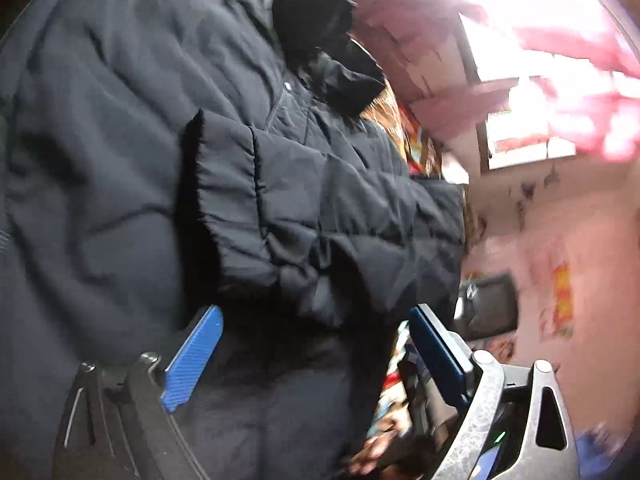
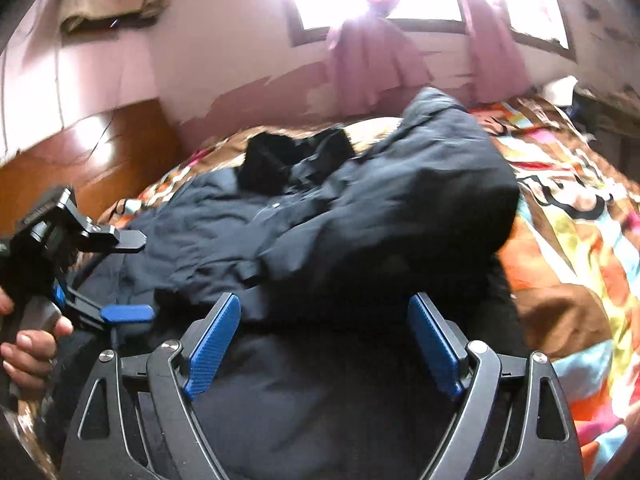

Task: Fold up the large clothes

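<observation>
- Dark navy puffer jacket [image 2: 320, 216] is lying on the bed, on top of a loud multicoloured bedspread [image 2: 568, 240]. It's roughly spread out, with the black fuzzy collar [image 2: 280, 160] at the far end and one side already bunched up into a fat hump on the right.
- Right tool [image 2: 324, 344] is spread wide, blue pads apart with nothing between them, hovering over the near hem of the jacket.
- Left tool [image 1: 316, 356] is also wide and holding nothing. From its own camera it's right up against the coat, with a sleeve cuff [image 1: 224, 208] lying across the body just ahead of it. In the right wrist view you can see it off to the left with the person's hand [image 2: 28, 344] wrapped round the handle.
- What could go wrong, my guess: this thing is thick and slippery, so a pinch on just the outer shell would likely slide off or drag one layer while the padding stays put.
- The hump on the right looks springy. Fold over it without flattening it and I'd expect it to flop back open.
- That loose sleeve could get trapped crooked inside the fold.
- The bedspread is soft, so a low grab might catch it along with the hem.
- Writing: there's some lettering on the left tool's black mount, too blurry to read. No legible brand on the jacket.
</observation>
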